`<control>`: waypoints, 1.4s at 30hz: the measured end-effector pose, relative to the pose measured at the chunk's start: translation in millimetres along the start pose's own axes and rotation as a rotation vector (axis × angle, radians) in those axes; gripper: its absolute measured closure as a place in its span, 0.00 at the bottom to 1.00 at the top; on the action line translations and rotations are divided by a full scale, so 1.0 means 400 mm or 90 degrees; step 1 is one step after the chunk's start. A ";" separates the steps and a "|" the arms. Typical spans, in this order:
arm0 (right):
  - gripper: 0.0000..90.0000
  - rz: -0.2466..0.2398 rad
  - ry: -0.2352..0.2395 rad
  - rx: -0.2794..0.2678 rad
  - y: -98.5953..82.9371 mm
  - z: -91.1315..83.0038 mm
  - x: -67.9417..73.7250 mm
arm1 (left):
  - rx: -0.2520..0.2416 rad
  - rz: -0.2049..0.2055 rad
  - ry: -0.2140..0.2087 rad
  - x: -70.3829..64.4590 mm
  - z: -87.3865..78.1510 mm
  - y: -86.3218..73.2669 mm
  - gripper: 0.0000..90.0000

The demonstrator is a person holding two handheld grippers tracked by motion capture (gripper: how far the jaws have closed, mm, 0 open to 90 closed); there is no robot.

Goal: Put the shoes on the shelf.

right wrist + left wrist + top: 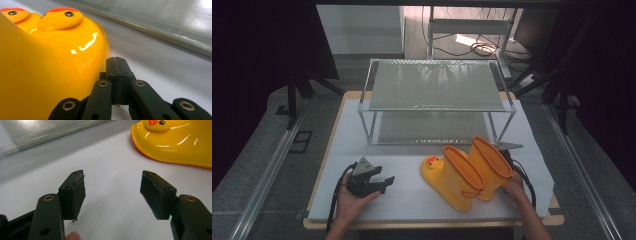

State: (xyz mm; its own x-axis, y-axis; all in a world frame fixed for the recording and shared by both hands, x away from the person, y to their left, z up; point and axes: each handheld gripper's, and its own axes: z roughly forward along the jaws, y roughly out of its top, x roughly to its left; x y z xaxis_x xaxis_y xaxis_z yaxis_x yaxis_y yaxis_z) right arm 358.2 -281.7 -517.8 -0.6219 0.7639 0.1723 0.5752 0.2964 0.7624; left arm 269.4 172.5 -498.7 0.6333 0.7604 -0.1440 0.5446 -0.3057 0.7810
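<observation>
Left claw [381, 183], spread and empty, rests on the white table [412, 200] just left of the yellow duck boots [464, 172]. Right claw [117, 65], pressed together with nothing between, lies just beside the boots' right flank, before the wire shelf [437, 87].

This place looks like a laboratory or a test room for recording, not a home. The table [412, 200] is covered with a plain white sheet and stands inside a frame of aluminium rails [267, 175] that run along both sides. Dark curtains [257, 45] hang at the left and right and close the work area. Behind the table, many loose cables [482, 47] lie on the floor near a metal stand [472, 25]. On the table stands a simple metal-frame shelf [437, 95] with two levels, like a prop for an experiment. The floor around is grey carpet [242, 165].
</observation>
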 end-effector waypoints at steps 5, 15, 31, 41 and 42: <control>0.99 0.016 -0.018 -0.013 -0.045 -0.102 -0.024 | -0.004 -0.002 0.001 0.002 -0.005 0.002 0.40; 0.99 0.054 -0.032 -0.002 -0.170 -0.209 -0.009 | -0.002 0.004 -0.003 -0.010 0.001 0.006 0.40; 0.99 0.023 -0.001 0.010 -0.151 -0.165 0.085 | -0.004 0.005 -0.002 -0.007 -0.003 0.006 0.40; 0.70 0.034 0.023 -0.056 -0.096 -0.241 0.056 | -0.005 0.003 -0.001 -0.003 -0.006 0.004 0.40; 0.66 0.033 0.025 -0.062 -0.086 -0.254 0.054 | -0.005 0.003 -0.001 -0.003 -0.006 0.004 0.40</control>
State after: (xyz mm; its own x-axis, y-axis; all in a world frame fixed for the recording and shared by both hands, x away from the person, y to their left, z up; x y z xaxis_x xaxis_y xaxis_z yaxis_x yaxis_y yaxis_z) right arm 271.1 -333.7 -477.1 -0.6145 0.7529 0.2356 0.5539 0.1991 0.8084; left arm 268.2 172.4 -495.7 0.6365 0.7581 -0.1415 0.5372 -0.3042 0.7867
